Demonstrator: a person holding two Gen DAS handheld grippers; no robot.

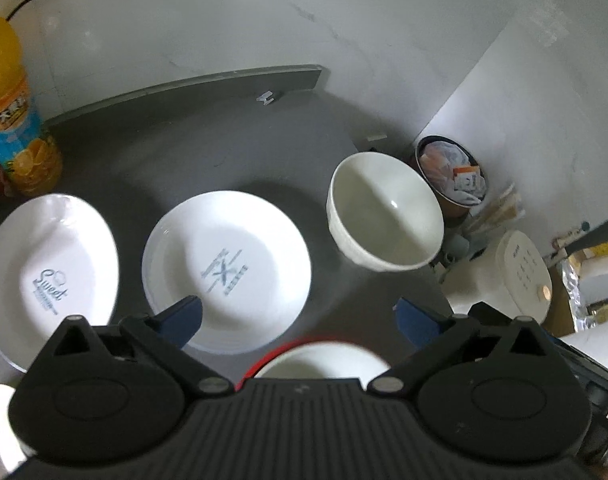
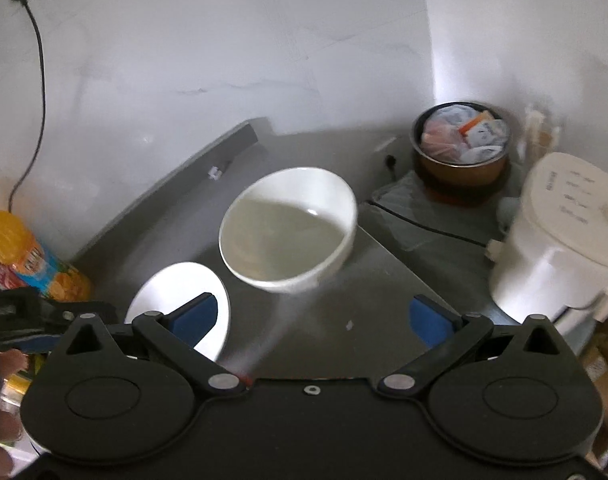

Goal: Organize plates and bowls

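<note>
A grey surface (image 1: 207, 152) with a raised grey lip along its far edge stands against a pale, faintly veined wall (image 1: 223, 20); a black cable (image 2: 39, 80) hangs down that wall from a plug at the far left. Off the right end, lower down, sit a brown pot (image 2: 460, 160) stuffed with packets and a white cooker (image 2: 560, 240).

At the far left stands an orange drink bottle (image 1: 11, 128) with a blue label showing orange slices; its characters are too blurred to read. The left plate (image 1: 49, 276) carries the word "Sweet" in blue script. The stack of white plates (image 1: 225, 270) beside it shows a crossed fork and knife emblem with small lettering I cannot read.

A white bowl (image 1: 384, 212) sits near the surface's right edge, mouth up and tilted toward the cameras; whether it rests on the surface I cannot tell. A red-rimmed bowl (image 1: 320, 360) lies nearest, under the left gripper (image 1: 299, 316), mouth up.

The left gripper's jaws are spread wide, holding nothing. The right gripper (image 2: 314, 316) likewise has its jaws spread and bare, with the white bowl just beyond them
</note>
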